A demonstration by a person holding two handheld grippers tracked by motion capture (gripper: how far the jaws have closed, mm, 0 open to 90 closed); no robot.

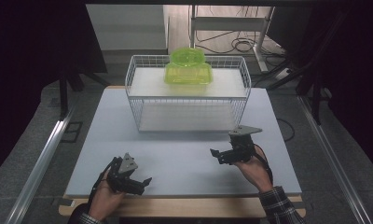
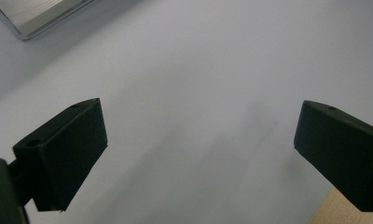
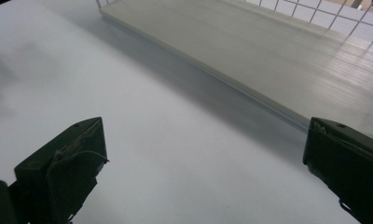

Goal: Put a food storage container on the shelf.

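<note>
Both grippers rest empty, jaws spread: the left gripper (image 1: 139, 182) near the tabletop's (image 1: 184, 163) front edge, the right gripper (image 1: 220, 156) just before the wire basket (image 1: 142, 100). The green container (image 1: 188, 69) sits on the basket's upper shelf toward the far edge, well apart from both, likely awaiting pickup.
</note>
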